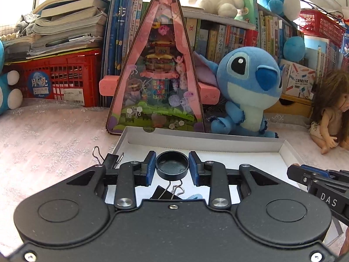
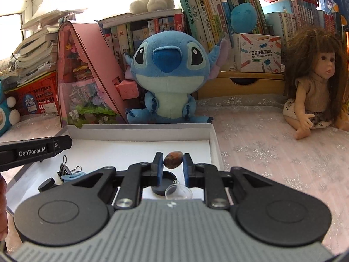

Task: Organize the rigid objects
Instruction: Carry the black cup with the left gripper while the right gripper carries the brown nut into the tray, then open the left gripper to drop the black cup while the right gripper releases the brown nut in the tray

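Observation:
In the left wrist view my left gripper (image 1: pixel 172 167) is shut on a black round cap (image 1: pixel 172 166), held over the near part of a shallow white box (image 1: pixel 205 144). Black binder clips (image 1: pixel 172 191) and a light blue piece (image 1: pixel 195 196) lie in the box under the cap, and another binder clip (image 1: pixel 109 159) sits at its left rim. In the right wrist view my right gripper (image 2: pixel 173 163) is shut on a brown oval stone (image 2: pixel 173 162) above the same white box (image 2: pixel 139 134). Beneath it lie a black disc (image 2: pixel 162 184) and a clear dome (image 2: pixel 178 191).
A blue plush (image 2: pixel 165 76) and a pink triangular toy box (image 1: pixel 156 69) stand just behind the white box. A doll (image 2: pixel 314 96) sits at the right. Books, a red crate (image 1: pixel 65 78) and more plush toys line the back. Binder clips (image 2: pixel 67 170) and a black cap (image 2: pixel 47 184) lie at the box's left.

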Available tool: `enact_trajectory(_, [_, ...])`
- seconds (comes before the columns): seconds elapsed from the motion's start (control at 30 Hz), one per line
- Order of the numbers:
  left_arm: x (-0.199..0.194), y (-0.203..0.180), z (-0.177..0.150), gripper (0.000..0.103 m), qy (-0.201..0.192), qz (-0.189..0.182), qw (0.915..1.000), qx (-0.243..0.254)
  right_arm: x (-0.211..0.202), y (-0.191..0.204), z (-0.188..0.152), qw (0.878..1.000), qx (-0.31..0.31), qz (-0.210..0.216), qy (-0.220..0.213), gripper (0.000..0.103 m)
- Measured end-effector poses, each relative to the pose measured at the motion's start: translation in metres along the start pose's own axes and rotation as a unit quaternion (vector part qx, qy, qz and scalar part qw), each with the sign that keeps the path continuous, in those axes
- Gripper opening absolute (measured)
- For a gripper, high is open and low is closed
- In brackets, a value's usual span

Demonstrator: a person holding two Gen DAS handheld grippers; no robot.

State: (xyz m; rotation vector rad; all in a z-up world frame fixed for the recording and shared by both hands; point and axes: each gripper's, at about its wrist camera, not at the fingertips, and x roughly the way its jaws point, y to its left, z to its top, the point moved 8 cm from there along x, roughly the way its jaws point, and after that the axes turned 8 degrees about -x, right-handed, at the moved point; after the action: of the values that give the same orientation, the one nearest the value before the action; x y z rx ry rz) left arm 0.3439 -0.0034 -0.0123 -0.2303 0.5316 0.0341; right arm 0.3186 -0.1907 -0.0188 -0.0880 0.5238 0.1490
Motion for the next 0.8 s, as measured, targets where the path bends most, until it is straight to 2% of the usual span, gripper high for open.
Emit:
enact_trajectory(0.27, [0.011, -0.003, -0.007, 0.03, 0.011, 0.002, 0.9999, 0.008, 0.018, 0.003, -0.006, 1.0, -0.005, -0.001, 0.019, 0.023])
enact_trajectory(0.53, [0.011, -0.009, -0.01, 0.03, 0.001, 0.001, 0.9996, 0.029, 0.024, 0.003, -0.01, 1.0, -0.004, 0.002, 0.029, 0.023])
enact_trajectory(0.8, [0.015, -0.006, -0.011, 0.03, 0.018, -0.002, 0.9997, 0.017, 0.028, 0.003, -0.011, 0.999, -0.001, 0.008, 0.038, 0.023])
